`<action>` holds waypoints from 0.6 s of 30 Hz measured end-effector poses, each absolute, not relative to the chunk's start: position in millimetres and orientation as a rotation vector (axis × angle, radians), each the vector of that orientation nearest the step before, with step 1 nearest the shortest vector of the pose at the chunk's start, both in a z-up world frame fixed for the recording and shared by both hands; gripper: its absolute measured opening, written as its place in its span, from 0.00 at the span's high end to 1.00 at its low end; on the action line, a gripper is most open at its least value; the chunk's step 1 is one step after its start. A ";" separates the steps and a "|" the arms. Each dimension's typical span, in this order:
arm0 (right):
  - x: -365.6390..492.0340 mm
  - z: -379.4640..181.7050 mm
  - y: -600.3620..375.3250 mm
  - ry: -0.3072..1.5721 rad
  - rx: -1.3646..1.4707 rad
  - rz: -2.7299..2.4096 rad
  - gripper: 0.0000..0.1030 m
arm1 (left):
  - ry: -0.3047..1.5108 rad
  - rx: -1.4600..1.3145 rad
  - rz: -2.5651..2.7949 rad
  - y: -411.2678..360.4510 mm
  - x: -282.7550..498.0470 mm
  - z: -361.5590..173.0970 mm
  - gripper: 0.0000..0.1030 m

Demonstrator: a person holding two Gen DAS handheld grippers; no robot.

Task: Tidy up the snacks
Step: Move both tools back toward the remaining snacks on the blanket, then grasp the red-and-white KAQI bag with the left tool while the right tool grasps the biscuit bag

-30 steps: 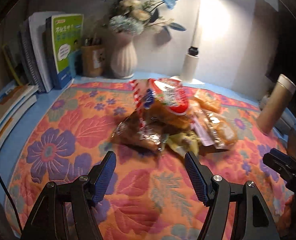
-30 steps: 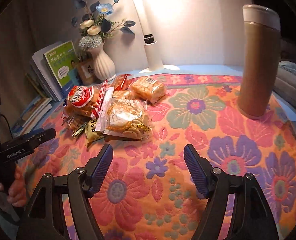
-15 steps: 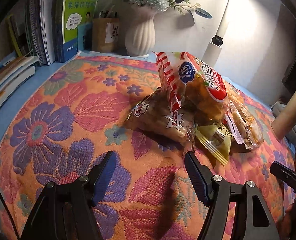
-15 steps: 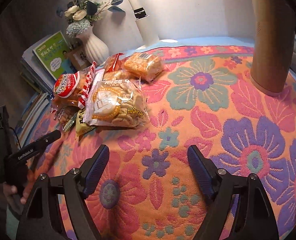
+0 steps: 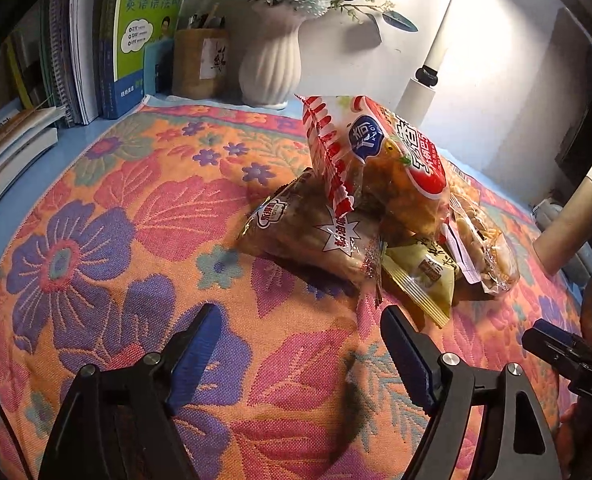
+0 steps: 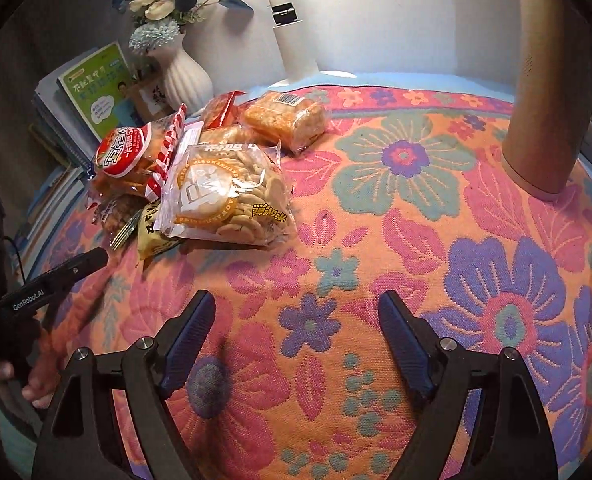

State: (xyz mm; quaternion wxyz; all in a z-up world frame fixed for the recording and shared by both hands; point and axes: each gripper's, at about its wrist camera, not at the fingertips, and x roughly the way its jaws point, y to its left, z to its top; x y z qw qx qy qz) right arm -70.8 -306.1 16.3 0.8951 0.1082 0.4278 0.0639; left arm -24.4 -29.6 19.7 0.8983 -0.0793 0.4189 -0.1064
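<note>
Together the snacks sit in one loose heap on the floral cloth (image 6: pixel 395 240), toward its left and far part as we see it from the right wrist. On top, a red-and-white bag (image 5: pixel 375 160) leans upright over a brown packet (image 5: pixel 307 232); just right of that we see a small yellow-green sachet (image 5: pixel 419 276) and a clear bag of round biscuits (image 6: pixel 232 196). Farther back lies a wrapped orange cake (image 6: pixel 288 118) beside a red pouch (image 6: pixel 220 110).

We hold the left gripper (image 5: pixel 296 344) just near of the brown packet, its jaws standing wide apart after having just been opening, with only cloth between them. Our right gripper (image 6: pixel 296 332) hangs over bare cloth, near and right of the biscuit bag, its jaws likewise spread and having just been opening, nothing between them.

Beyond the heap stand a white ribbed vase (image 5: pixel 272 72) of flowers, a green book (image 5: pixel 144 28) among other books on the left, a lamp stem (image 5: pixel 435 60), and a tall tan flask (image 6: pixel 547 92) on the right.
</note>
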 end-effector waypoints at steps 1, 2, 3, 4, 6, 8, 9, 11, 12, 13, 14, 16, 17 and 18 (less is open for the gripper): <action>-71.2 16.4 -306.3 0.886 0.224 0.130 0.19 | 0.868 -0.161 -0.220 -30.0 -24.3 19.6 0.23; -71.2 16.4 -306.6 0.885 0.224 0.128 0.19 | 0.867 -0.160 -0.220 -30.1 -24.7 19.6 0.23; -71.3 16.4 -306.5 0.886 0.223 0.128 0.19 | 0.865 -0.162 -0.222 -29.8 -25.5 19.8 0.23; -71.3 16.5 -306.4 0.887 0.222 0.128 0.19 | 0.862 -0.166 -0.226 -29.3 -26.2 20.1 0.23; -71.7 17.0 -306.2 0.888 0.223 0.128 0.19 | 0.857 -0.179 -0.250 -28.1 -27.2 21.2 0.22; -72.0 17.9 -306.8 0.894 0.240 0.137 0.19 | 0.844 -0.192 -0.283 -26.4 -29.9 24.8 0.22; -72.4 18.9 -307.6 0.907 0.258 0.147 0.19 | 0.841 -0.192 -0.299 -26.3 -31.0 27.4 0.22; -71.3 25.1 -309.2 0.942 0.330 0.216 0.19 | 0.827 -0.156 -0.305 -29.1 -34.5 39.5 0.23; -68.9 30.1 -310.1 0.951 0.373 0.252 0.19 | 0.808 -0.144 -0.316 -30.8 -35.6 48.6 0.23; -65.1 36.9 -310.5 0.954 0.405 0.271 0.19 | 0.779 -0.141 -0.336 -32.8 -35.6 62.3 0.22; -59.5 44.7 -309.6 0.951 0.414 0.271 0.18 | 0.757 -0.143 -0.351 -34.6 -33.8 73.6 0.22; -44.2 57.2 -303.9 0.937 0.376 0.248 0.14 | 0.703 -0.146 -0.362 -40.6 -25.5 98.5 0.03; -35.8 60.1 -300.9 0.929 0.351 0.241 0.14 | 0.675 -0.144 -0.354 -42.8 -20.9 106.4 0.00; -26.9 61.5 -297.1 0.923 0.329 0.230 0.14 | 0.649 -0.134 -0.344 -45.9 -15.4 111.8 0.00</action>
